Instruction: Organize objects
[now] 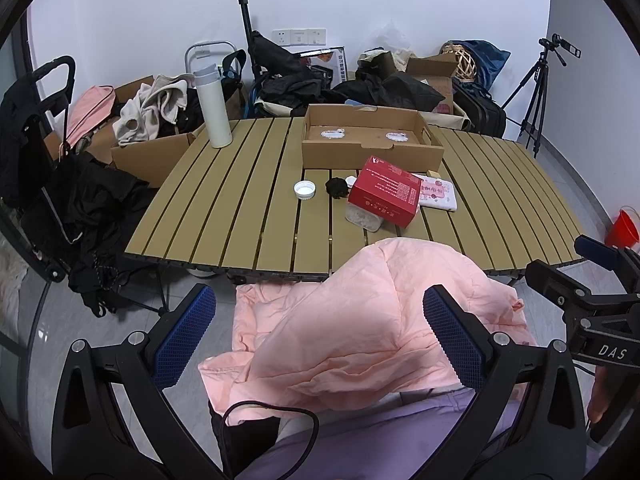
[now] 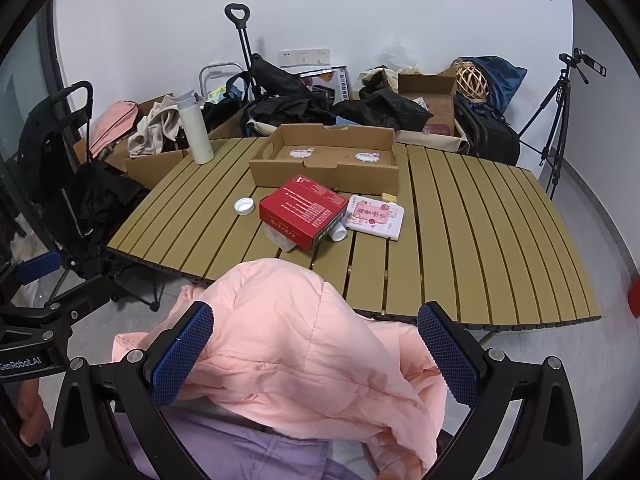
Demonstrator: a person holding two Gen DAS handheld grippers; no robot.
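On the slatted tan table (image 1: 240,208) (image 2: 480,240) lie a red box (image 1: 386,190) (image 2: 304,210), a white-pink tissue pack (image 1: 436,196) (image 2: 376,216), a white lid (image 1: 305,189) (image 2: 244,205), a black scrunchie (image 1: 337,187), a clear plastic container (image 1: 363,216) partly under the red box, and an open cardboard tray (image 1: 368,140) (image 2: 328,156). A white thermos (image 1: 212,108) (image 2: 196,128) stands at the back left. My left gripper (image 1: 320,340) and right gripper (image 2: 316,352) are both open and empty, held above a pink jacket (image 1: 360,320) (image 2: 300,340) in front of the table.
Behind the table are cardboard boxes (image 1: 148,156), black bags and clothes (image 1: 304,80), a trolley handle (image 1: 242,4) and a wicker ball (image 1: 464,64). A tripod (image 1: 536,88) stands at the right, a red bucket (image 1: 622,228) by the wall, a black folding chair (image 1: 48,184) at the left.
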